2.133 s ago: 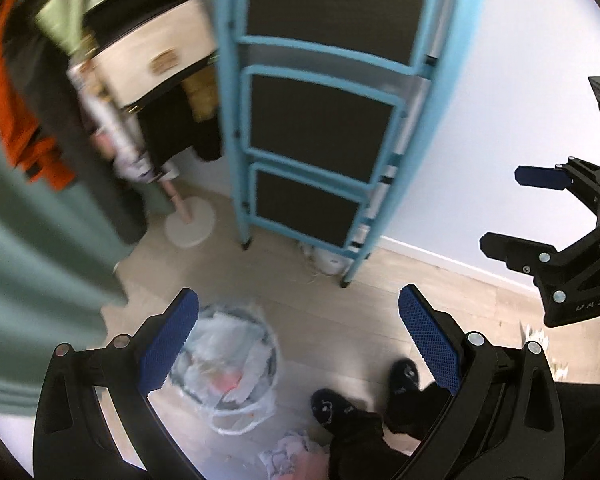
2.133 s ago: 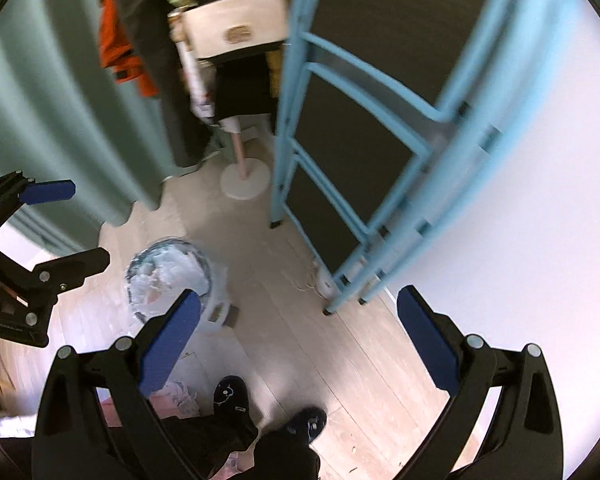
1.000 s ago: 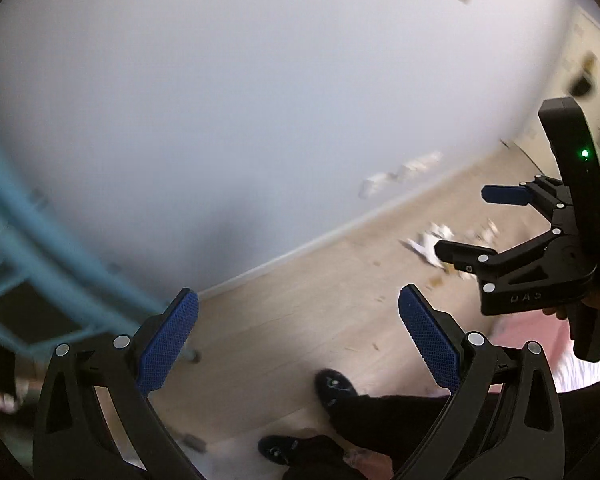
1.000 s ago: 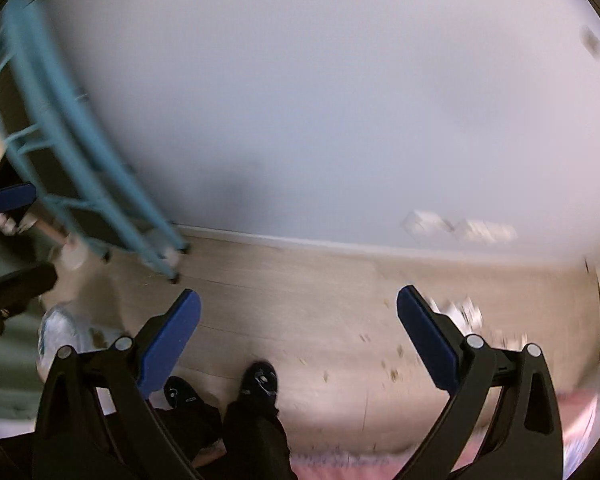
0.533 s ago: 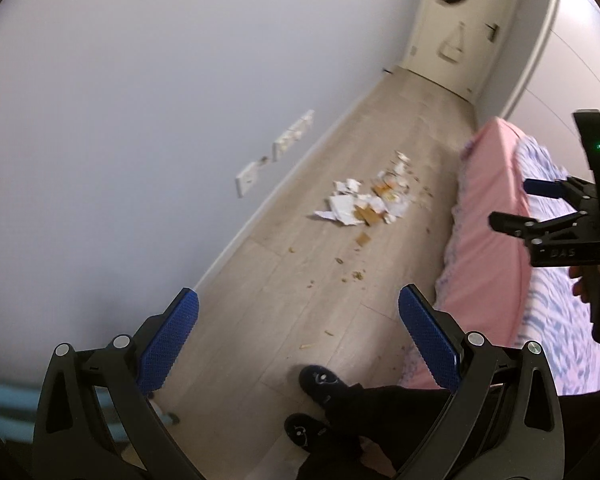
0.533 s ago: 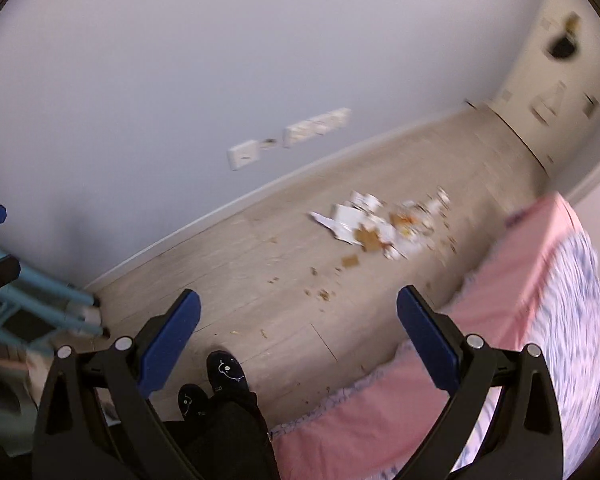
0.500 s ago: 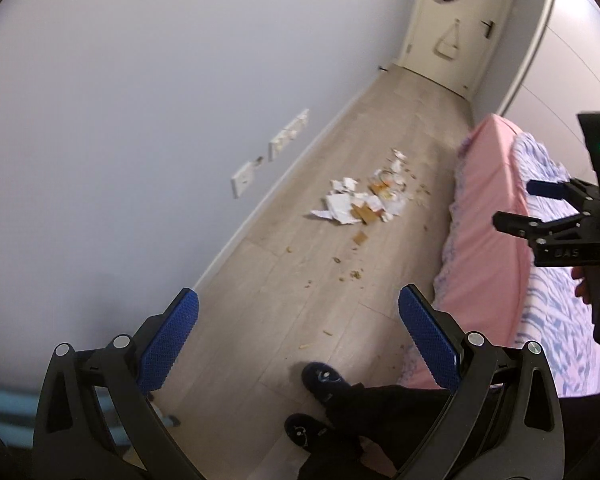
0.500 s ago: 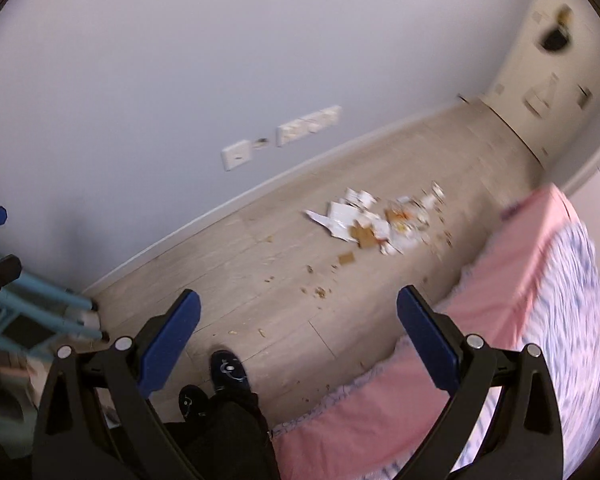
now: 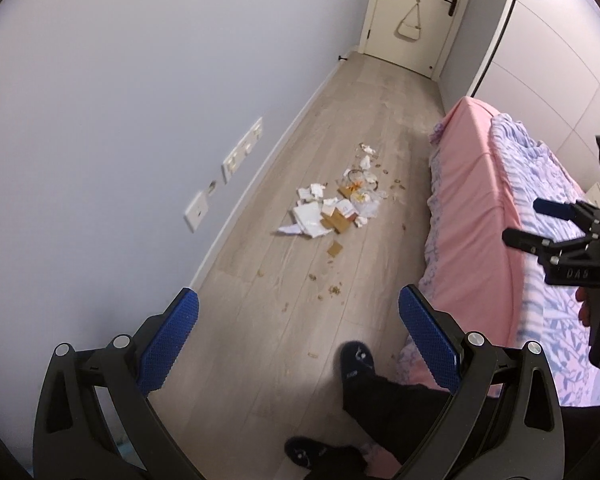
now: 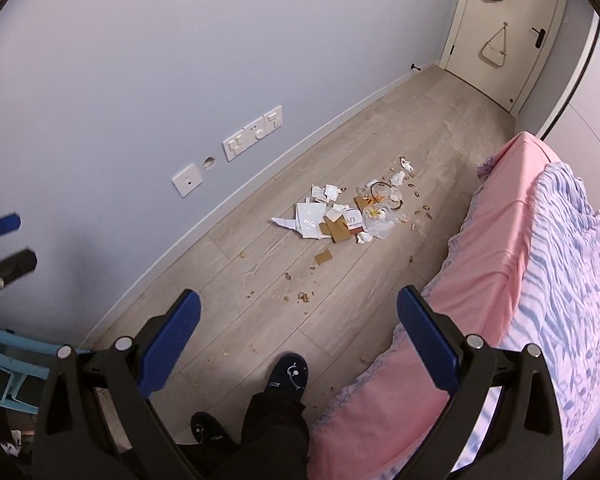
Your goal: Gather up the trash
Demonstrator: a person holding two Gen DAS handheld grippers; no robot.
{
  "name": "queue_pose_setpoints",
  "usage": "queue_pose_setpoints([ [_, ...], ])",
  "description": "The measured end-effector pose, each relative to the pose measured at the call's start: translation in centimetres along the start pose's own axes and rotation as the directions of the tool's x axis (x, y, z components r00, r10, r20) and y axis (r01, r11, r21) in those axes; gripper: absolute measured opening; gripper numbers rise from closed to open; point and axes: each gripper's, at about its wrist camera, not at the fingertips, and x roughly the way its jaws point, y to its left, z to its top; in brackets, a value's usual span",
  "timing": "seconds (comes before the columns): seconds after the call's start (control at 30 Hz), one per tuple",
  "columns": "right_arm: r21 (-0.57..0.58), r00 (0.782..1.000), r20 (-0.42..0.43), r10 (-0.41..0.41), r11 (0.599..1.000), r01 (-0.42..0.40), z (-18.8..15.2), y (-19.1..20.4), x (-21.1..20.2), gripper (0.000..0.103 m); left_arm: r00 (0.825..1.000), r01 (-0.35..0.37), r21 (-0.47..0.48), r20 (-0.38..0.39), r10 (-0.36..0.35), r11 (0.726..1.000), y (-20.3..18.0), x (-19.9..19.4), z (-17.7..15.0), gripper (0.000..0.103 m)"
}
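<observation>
A pile of trash (image 9: 334,212) (image 10: 348,216) lies on the wooden floor ahead: white paper scraps, brown cardboard pieces, clear plastic and small crumbs. My left gripper (image 9: 298,338) is open and holds nothing, well short of the pile. My right gripper (image 10: 298,334) is open too, with nothing between its blue pads. The right gripper (image 9: 540,224) also shows at the right edge of the left wrist view, over the bed. A lone cardboard piece (image 10: 323,257) lies nearer than the main pile.
A bed with a pink sheet (image 9: 472,208) (image 10: 500,240) runs along the right. A grey wall with sockets (image 10: 252,138) bounds the left. A door (image 9: 416,12) with a hanging bag closes the far end. The person's dark slippers (image 10: 288,374) stand below. A blue ladder (image 10: 4,360) sits at lower left.
Both views have swung from the trash bag and blue ladder, past the bare wall, to face down the hallway at the trash pile. Both grippers stayed open.
</observation>
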Motion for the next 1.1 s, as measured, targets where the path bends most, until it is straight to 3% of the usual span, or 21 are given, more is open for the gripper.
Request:
queue_pose_setpoints([
  [0.23,-0.014,1.0,-0.009,0.024,1.0,-0.024,4.0,-4.5,2.8,0.096,1.0,-0.022,-0.013,-0.013,0.022,1.0,-1.8,4.2,6.0,0.097],
  [0.43,-0.017,1.0,-0.006,0.007,1.0,-0.007,6.4,-7.2,4.3,0.096,1.0,-0.011,-0.045,-0.026,0.01,0.999,-2.2,6.7,8.4,0.097],
  [0.73,0.035,0.999,-0.034,0.034,0.999,-0.032,8.3,-7.1,6.4,0.096,0.999,0.006,-0.065,-0.05,-0.009,0.998,0.2,10.2,9.8,0.097],
  [0.93,0.068,0.998,-0.06,0.018,0.998,-0.014,8.6,-5.8,8.1,0.096,0.997,0.029,-0.021,-0.072,-0.031,0.999,2.2,13.2,10.4,0.097],
  [1.1,0.096,0.998,-0.039,0.041,0.995,-0.037,9.0,-5.2,11.6,0.096,0.992,0.035,0.022,-0.121,-0.032,0.999,3.2,18.4,10.2,0.097],
])
